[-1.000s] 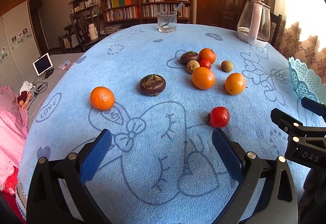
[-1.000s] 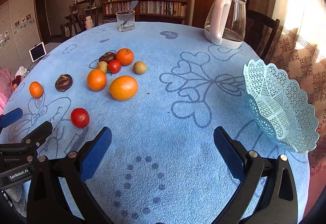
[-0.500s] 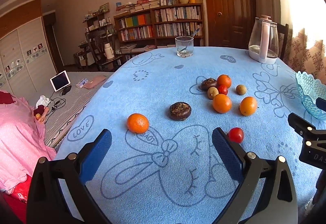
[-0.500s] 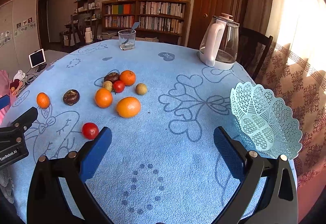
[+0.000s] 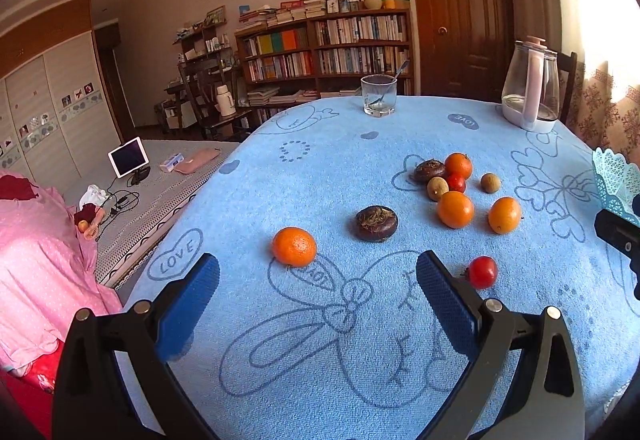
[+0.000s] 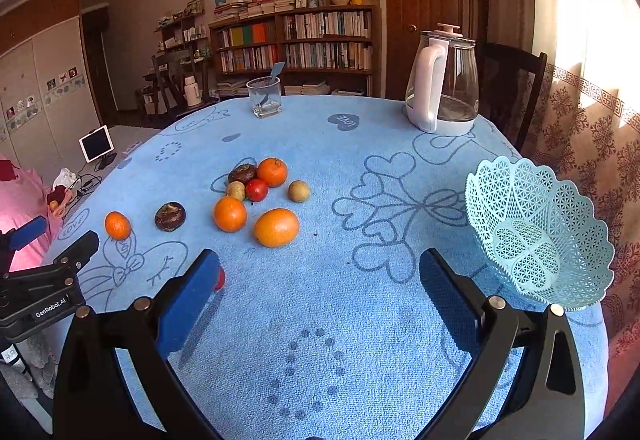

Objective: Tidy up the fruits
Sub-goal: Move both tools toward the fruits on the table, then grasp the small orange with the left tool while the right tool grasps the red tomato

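Looking along the left gripper [image 5: 318, 282]: blue pads [image 5: 188, 304] spread wide, nothing held, poised above the blue tablecloth [image 5: 320, 352]. Ahead, just beyond the left pad, a lone mandarin [image 5: 294, 246]; behind it, a dark brown fruit [image 5: 376, 223]; beside the right pad, a red tomato [image 5: 483, 271]. Farther back, a cluster of oranges [image 5: 455, 209], small brown fruits and another tomato. At far right edge, part of the lace basket [image 5: 616, 184]. At the table's far side, a glass [image 5: 378, 95] with spoon and a clear kettle [image 5: 530, 88].

Looking along the right gripper [image 6: 320, 282]: pads likewise wide apart, empty. Lace basket [image 6: 536, 236] just beyond the right pad, tilted, no fruit inside. Large orange [image 6: 276, 227] nearest of the cluster; tomato [image 6: 219, 279] mostly hidden behind the left pad. Left gripper [image 6: 44, 280] at left edge.
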The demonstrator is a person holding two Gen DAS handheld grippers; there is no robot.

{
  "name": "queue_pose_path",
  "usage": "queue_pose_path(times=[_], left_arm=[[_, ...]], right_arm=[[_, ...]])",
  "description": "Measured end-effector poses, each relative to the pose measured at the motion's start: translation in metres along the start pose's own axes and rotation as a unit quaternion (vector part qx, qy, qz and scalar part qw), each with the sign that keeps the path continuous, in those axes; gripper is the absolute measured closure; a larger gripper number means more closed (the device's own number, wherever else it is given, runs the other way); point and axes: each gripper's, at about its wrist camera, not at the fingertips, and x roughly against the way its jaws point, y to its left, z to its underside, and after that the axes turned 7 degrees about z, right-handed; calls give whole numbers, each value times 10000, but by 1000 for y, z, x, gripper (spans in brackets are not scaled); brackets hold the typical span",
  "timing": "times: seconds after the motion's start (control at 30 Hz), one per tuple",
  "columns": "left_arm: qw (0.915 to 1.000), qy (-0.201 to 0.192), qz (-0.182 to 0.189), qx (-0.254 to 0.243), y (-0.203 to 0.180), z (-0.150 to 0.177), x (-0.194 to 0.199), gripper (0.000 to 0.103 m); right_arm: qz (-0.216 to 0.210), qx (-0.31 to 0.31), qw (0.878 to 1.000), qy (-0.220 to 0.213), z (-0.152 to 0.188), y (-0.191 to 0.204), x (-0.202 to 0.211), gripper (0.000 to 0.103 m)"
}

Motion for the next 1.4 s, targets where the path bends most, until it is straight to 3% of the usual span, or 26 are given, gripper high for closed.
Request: queue_pose_path(times=[0.27,0.7,1.03,1.27,1.4], left_arm=[[10000,-12,-36,68,6,0,1,5],[9995,131,-51,286,26,2,-10,5],[9958,645,96,649,59,8,-45,9],[9945,875,338,470,53,1,-68,11],[9930,1059,381,348,50,-3,-88,20]], right_arm=[[-270,43,9994,-202,0,7,12,2],[-486,8,9987,160,8,11,-3,2],[-599,126,9972,429,17,18,-21,2],[-653,71,9962,568,20,18,-28,2],[-758,77,9948,678,22,20,-33,2]])
